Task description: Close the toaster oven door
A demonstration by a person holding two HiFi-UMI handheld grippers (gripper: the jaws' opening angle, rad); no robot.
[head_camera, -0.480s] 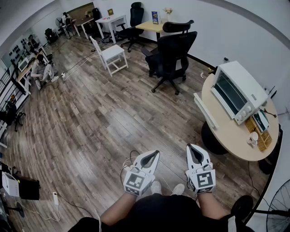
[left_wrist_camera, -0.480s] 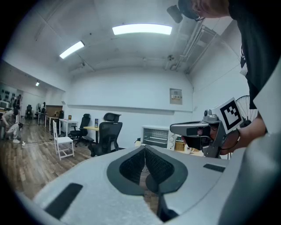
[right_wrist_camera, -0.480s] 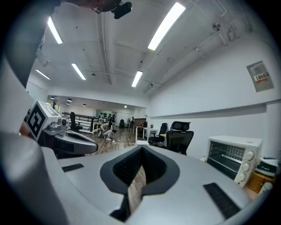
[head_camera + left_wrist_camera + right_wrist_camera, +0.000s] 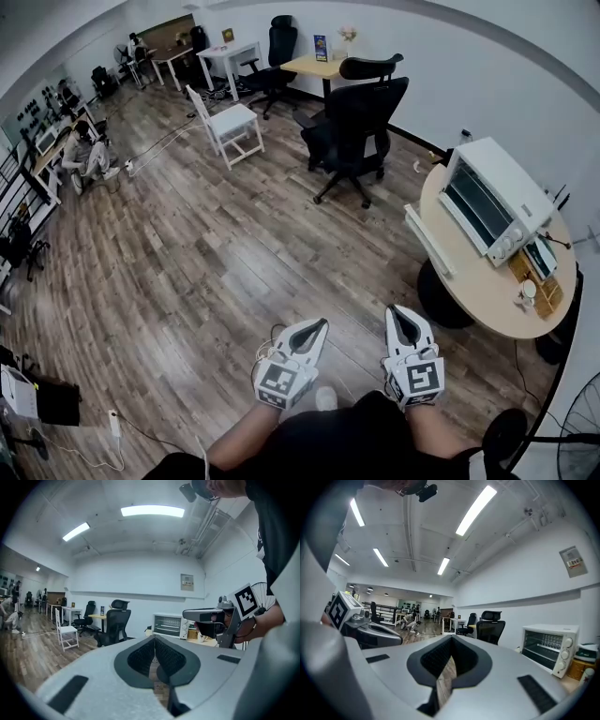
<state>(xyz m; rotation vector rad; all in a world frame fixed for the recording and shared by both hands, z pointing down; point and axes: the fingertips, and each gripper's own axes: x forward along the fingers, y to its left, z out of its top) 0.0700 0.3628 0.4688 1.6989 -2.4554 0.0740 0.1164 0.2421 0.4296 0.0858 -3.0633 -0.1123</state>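
Note:
The white toaster oven point(image 4: 494, 195) stands on a round wooden table point(image 4: 473, 281) at the right, its dark glass front facing the room. In the gripper views the toaster oven point(image 4: 170, 626) point(image 4: 548, 648) shows its racks behind the glass, and the door looks flat against the front. My left gripper point(image 4: 322, 324) point(image 4: 154, 638) and right gripper point(image 4: 396, 310) point(image 4: 451, 637) hang side by side in front of the person's waist, over the wood floor and well short of the table. Both are shut with nothing between the jaws.
A long white slab point(image 4: 428, 240) lies along the table's left edge. A cup and small items point(image 4: 532, 286) sit behind the oven. Black office chairs point(image 4: 352, 131), a white chair point(image 4: 230, 122) and desks stand farther off. People sit at the far left point(image 4: 82, 150). Cables point(image 4: 272, 337) lie on the floor.
The person has shifted a little, so the floor and table sit slightly differently in view. Both grippers stay shut and level in front of the body.

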